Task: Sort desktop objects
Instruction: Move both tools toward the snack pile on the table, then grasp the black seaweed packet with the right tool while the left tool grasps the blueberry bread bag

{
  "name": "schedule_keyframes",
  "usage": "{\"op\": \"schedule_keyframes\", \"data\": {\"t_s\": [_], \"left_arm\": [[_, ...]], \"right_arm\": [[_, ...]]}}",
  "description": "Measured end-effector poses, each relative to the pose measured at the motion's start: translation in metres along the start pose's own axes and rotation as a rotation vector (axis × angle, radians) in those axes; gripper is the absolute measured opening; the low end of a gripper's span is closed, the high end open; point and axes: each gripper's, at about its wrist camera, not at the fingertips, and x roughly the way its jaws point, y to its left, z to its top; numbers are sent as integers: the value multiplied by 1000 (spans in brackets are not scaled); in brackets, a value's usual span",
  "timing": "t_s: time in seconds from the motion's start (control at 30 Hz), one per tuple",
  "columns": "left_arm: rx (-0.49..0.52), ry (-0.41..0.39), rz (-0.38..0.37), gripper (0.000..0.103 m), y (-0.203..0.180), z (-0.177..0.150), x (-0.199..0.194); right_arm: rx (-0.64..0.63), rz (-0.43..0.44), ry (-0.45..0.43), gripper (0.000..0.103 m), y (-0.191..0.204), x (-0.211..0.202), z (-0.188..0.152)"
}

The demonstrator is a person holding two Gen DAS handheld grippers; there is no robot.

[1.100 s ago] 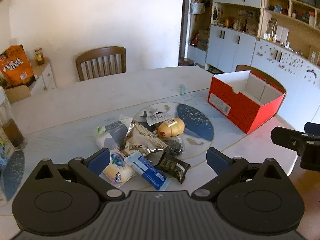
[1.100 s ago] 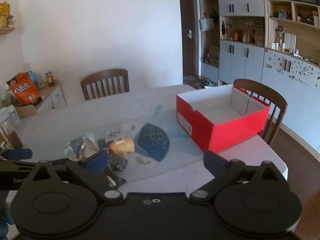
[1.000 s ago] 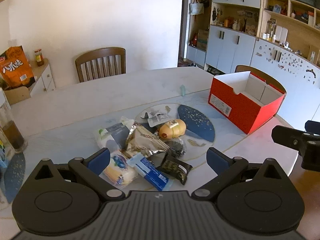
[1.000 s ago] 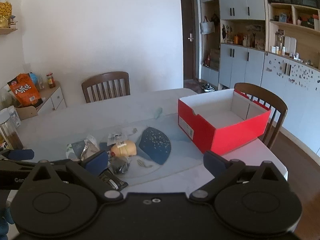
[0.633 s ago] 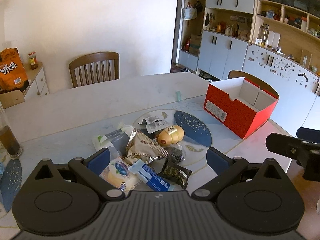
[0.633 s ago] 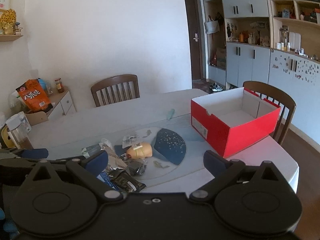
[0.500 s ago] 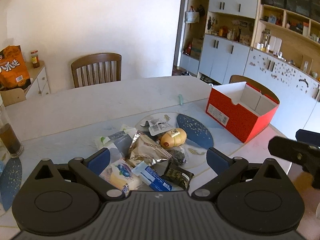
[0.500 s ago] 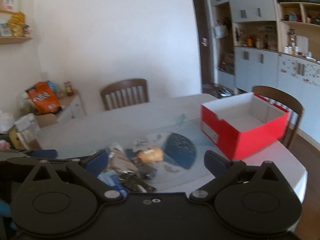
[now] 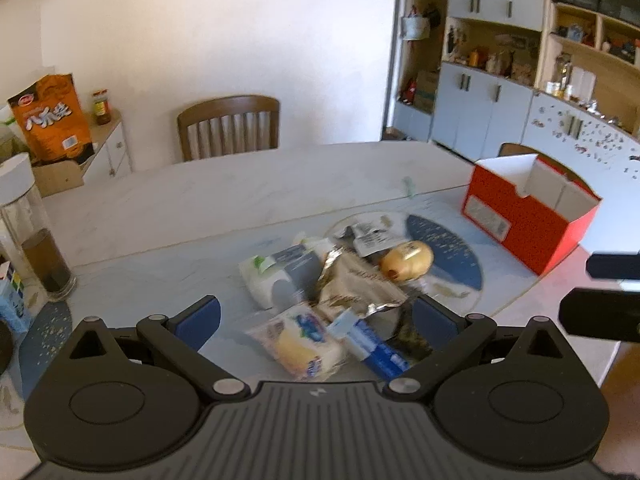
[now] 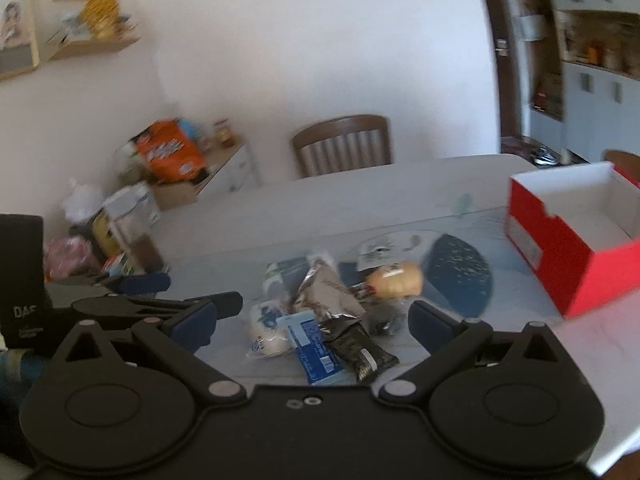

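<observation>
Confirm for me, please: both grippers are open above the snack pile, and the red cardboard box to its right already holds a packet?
Not quite: the red cardboard box is empty, as the right wrist view shows. Both the left gripper and right gripper are open above the snack pile.

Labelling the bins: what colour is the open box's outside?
Red outside, white inside; the box shows best in the right wrist view.

Snack pile point(image 9: 340, 292) beside red box point(image 9: 528, 220)
</observation>
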Motion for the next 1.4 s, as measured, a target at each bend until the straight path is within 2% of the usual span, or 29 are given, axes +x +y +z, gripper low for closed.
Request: {"op": "schedule_keyframes", "data": {"t_s": [0.13, 0.27, 0.47, 0.63, 0.87, 0.97, 1.13, 1.23, 1.4], "left_arm": [[-22, 43, 46, 103, 3, -7, 18], [-29, 73, 88, 103, 5, -15, 35], [61, 60, 96, 102, 0, -32, 53], [151, 33, 54, 102, 3, -39, 65], [286, -17, -74, 103, 13, -38, 75], [289, -19, -128, 103, 22, -35, 81], [341, 1, -229, 103, 28, -38, 92], [373, 22, -258, 103, 29, -44, 99], [407, 31, -267, 103, 27, -47, 108]], "right_arm": [[-66, -14, 52, 102, -8, 18, 6], [-120, -33, 61, 102, -20, 34, 4], [-171, -34, 115, 101, -33, 66, -15], [-184, -52, 154, 99, -37, 86, -28], [-198, -56, 188, 93, -38, 106, -42], [-200, -53, 197, 85, -38, 114, -44], [-181, -53, 212, 84, -39, 125, -46], [-187, -54, 236, 74, -38, 133, -48], [-174, -67, 259, 74, -38, 144, -50]]}}
